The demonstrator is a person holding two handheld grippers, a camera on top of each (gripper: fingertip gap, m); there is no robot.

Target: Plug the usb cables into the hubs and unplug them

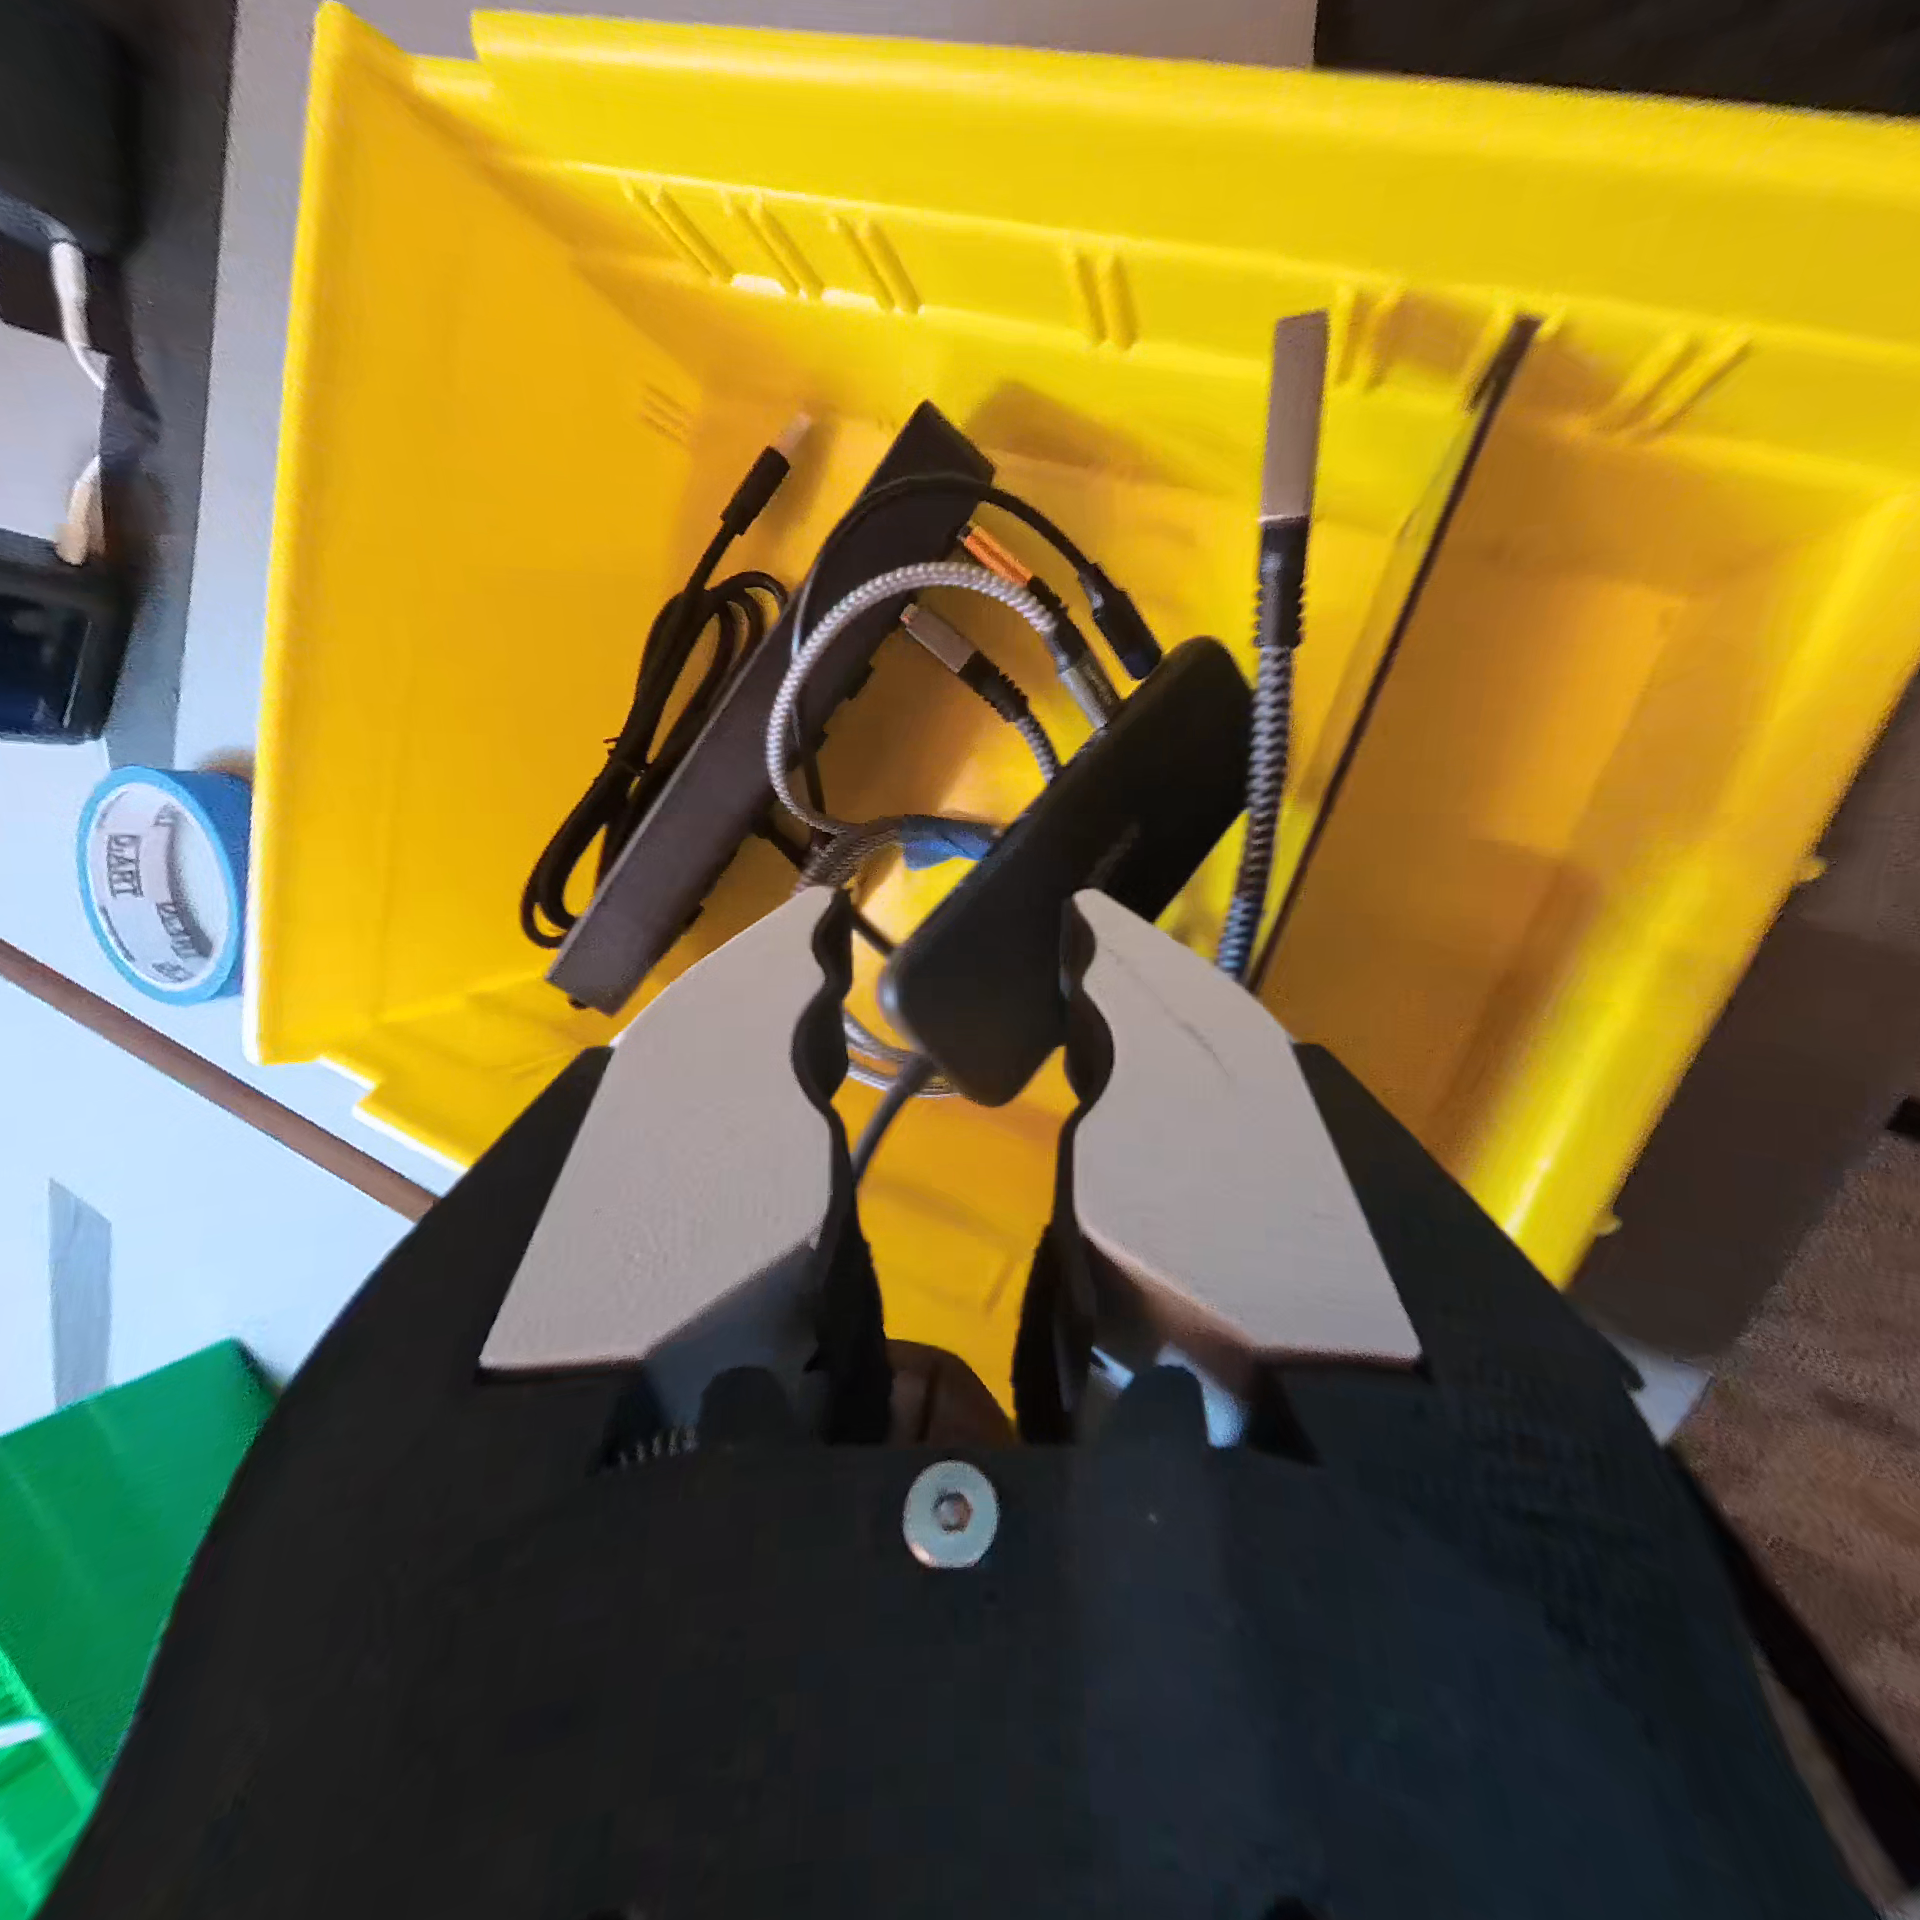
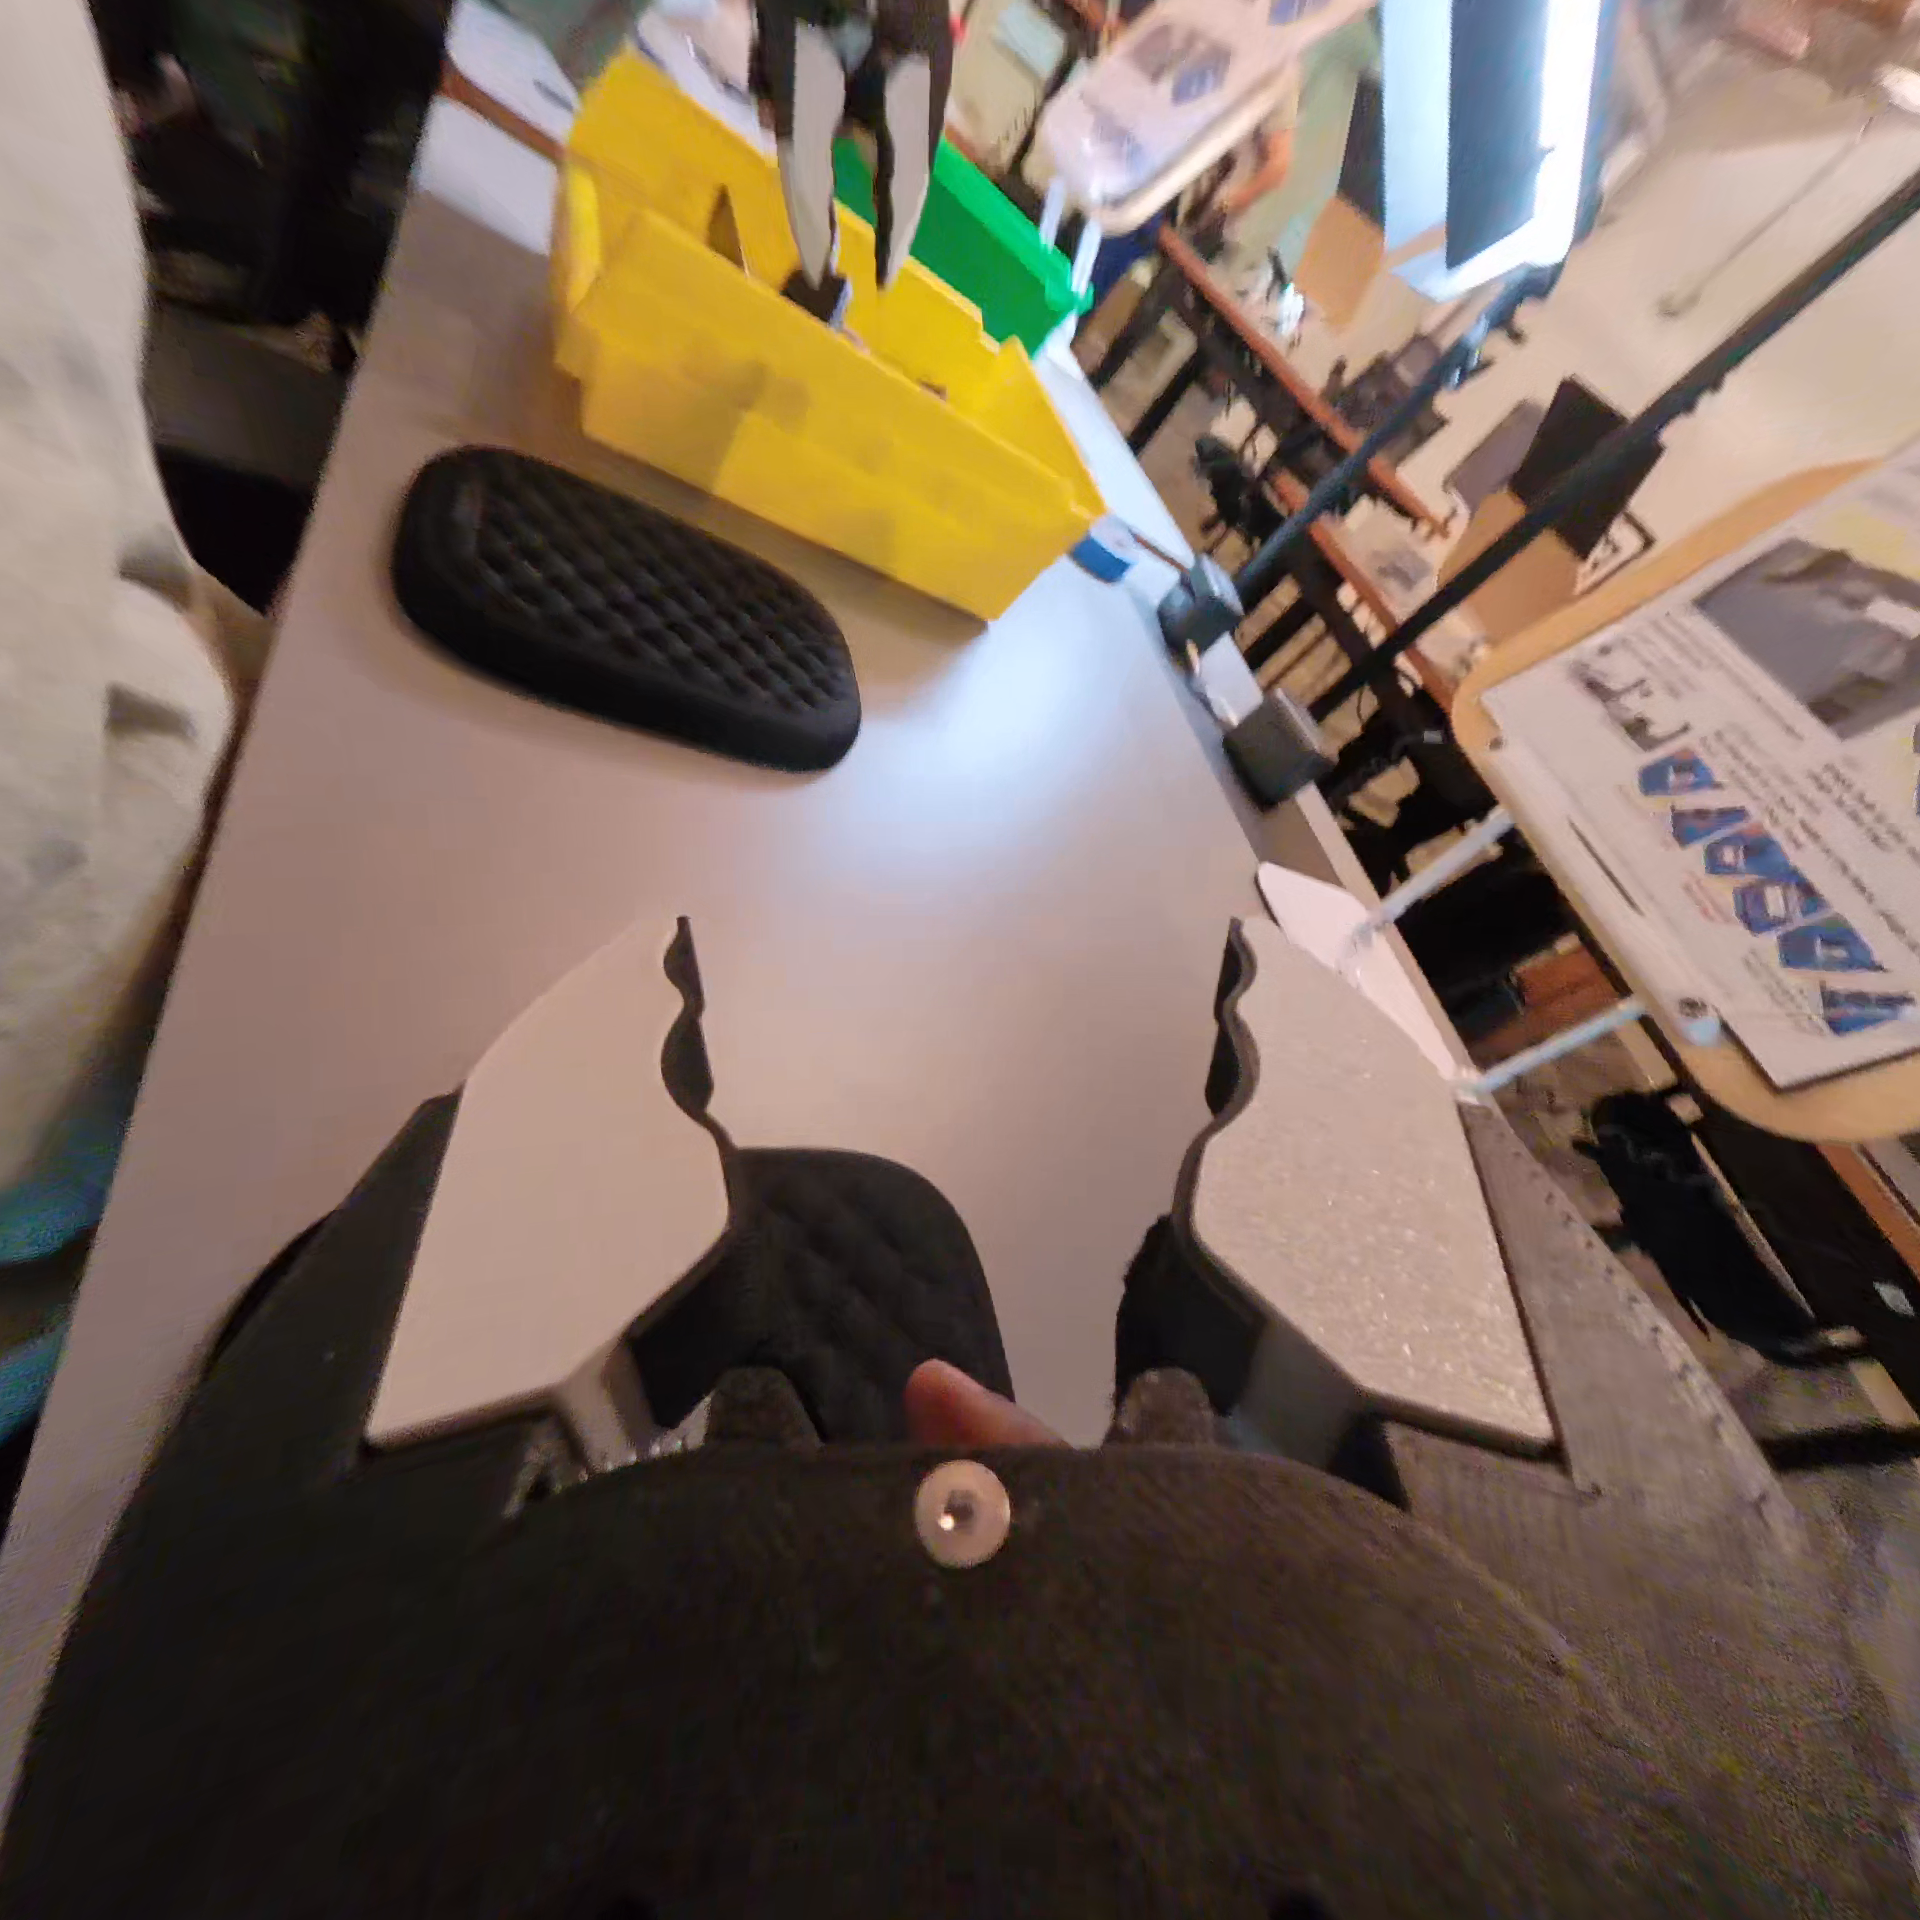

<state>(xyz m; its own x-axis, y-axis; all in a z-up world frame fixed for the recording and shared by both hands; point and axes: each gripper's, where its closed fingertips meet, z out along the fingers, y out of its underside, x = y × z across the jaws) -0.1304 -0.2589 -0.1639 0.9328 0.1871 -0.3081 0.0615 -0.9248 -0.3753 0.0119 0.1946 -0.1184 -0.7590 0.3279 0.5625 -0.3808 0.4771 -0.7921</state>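
In the left wrist view my left gripper [image 1: 951,914] reaches into a yellow bin [image 1: 416,582], its jaws closed around the near end of a black rounded hub [image 1: 1122,821], which sits tilted above the other cables. A flat dark grey hub [image 1: 727,727] lies to the left with several USB cables [image 1: 935,587] plugged in. A coiled black cable [image 1: 665,707] lies beside it. A braided cable with a silver plug [image 1: 1294,416] leans on the bin's black divider [image 1: 1382,665]. My right gripper [image 2: 956,935] is open and empty over the grey table [image 2: 987,810].
A blue tape roll [image 1: 166,883] and a green bin [image 1: 104,1507] sit left of the yellow bin. The right wrist view shows the yellow bin [image 2: 831,457], the left gripper [image 2: 847,281] in it, two black wrist pads [image 2: 623,613], a person's sleeve [image 2: 73,520] and the table edge at right. The grippers' ends are close to 50 cm from one another.
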